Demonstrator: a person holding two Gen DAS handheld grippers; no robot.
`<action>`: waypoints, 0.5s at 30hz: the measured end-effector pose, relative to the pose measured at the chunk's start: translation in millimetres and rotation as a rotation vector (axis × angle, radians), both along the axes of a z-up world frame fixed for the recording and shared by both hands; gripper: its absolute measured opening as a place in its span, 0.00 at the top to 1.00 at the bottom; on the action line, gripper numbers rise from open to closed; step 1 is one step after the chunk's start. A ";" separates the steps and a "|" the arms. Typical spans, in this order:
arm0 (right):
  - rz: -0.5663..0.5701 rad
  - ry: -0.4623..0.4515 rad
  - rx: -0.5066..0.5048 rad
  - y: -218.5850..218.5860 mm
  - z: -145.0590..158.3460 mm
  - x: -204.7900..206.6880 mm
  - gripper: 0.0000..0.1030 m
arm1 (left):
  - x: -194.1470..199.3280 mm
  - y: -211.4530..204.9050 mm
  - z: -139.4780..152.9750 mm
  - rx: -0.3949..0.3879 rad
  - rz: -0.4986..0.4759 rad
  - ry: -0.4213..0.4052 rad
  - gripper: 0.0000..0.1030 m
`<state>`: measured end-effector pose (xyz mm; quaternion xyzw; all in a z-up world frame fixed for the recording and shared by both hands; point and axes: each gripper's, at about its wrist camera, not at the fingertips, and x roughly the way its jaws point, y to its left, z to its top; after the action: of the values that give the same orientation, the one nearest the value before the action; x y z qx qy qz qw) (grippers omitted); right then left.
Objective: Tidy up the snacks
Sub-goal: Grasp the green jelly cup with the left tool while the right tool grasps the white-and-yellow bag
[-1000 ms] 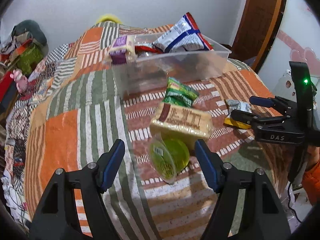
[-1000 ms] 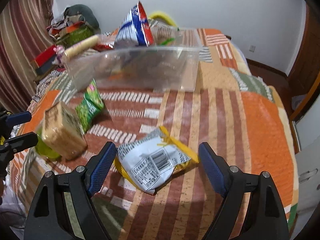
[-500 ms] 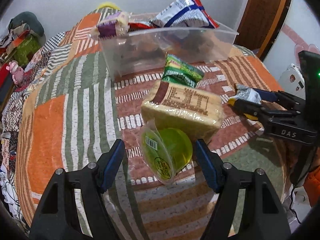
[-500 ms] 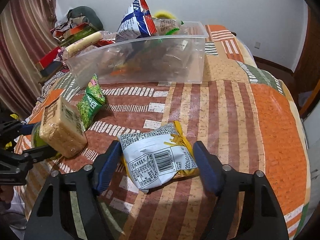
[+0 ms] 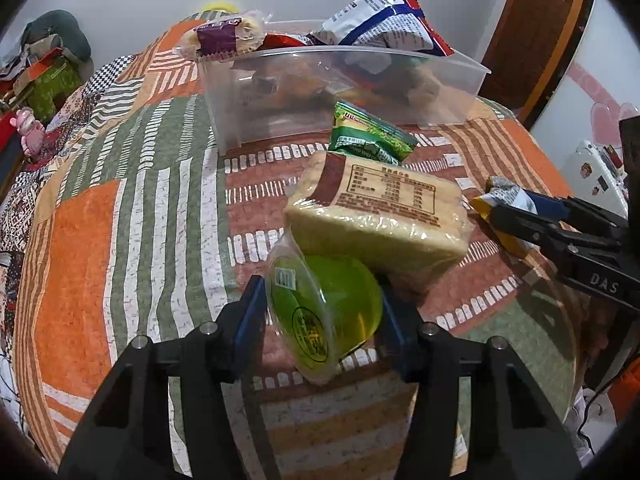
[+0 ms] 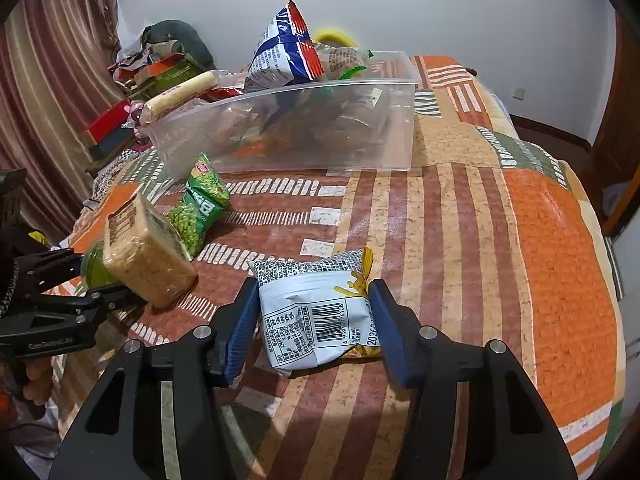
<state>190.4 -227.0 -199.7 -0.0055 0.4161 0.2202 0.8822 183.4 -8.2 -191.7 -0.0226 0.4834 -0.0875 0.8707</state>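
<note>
Left gripper (image 5: 322,312): jaws closing around green jelly cup (image 5: 324,308) at lower centre, wider a second ago | Right gripper (image 6: 314,320): jaws closing on chip packet (image 6: 316,312), pads now touching | Clear bin (image 6: 296,128) seen upper centre | Both pickups judged imminent

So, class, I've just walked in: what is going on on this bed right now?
A person is tidying snacks off a striped bedspread with a tool in each hand. The left tool is closing on a green jelly cup that leans against a wrapped cake block. The right tool is closing on a white chip bag. A green pea packet lies loose. Behind it, the clear bin already holds several snacks.
</note>
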 end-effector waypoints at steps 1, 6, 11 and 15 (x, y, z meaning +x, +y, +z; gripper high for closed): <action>0.000 0.001 0.003 0.2 0.5 -0.5 0.50 | 0.1 0.5 0.2 -0.006 0.005 0.003 0.48; 0.004 0.001 0.012 0.1 3.4 -1.3 0.50 | 1.5 8.4 2.7 -0.040 0.044 0.020 0.48; 0.001 -0.011 0.015 0.4 8.8 -2.4 0.50 | -1.8 18.2 9.0 -0.012 0.081 0.005 0.49; -0.003 -0.023 0.020 1.6 14.1 -3.3 0.50 | -6.5 22.9 22.2 0.019 0.101 -0.036 0.61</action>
<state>187.1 -225.4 -185.6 0.0014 0.4037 0.2229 0.8873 176.9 14.7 -169.6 -0.0369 0.4665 -0.0393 0.8829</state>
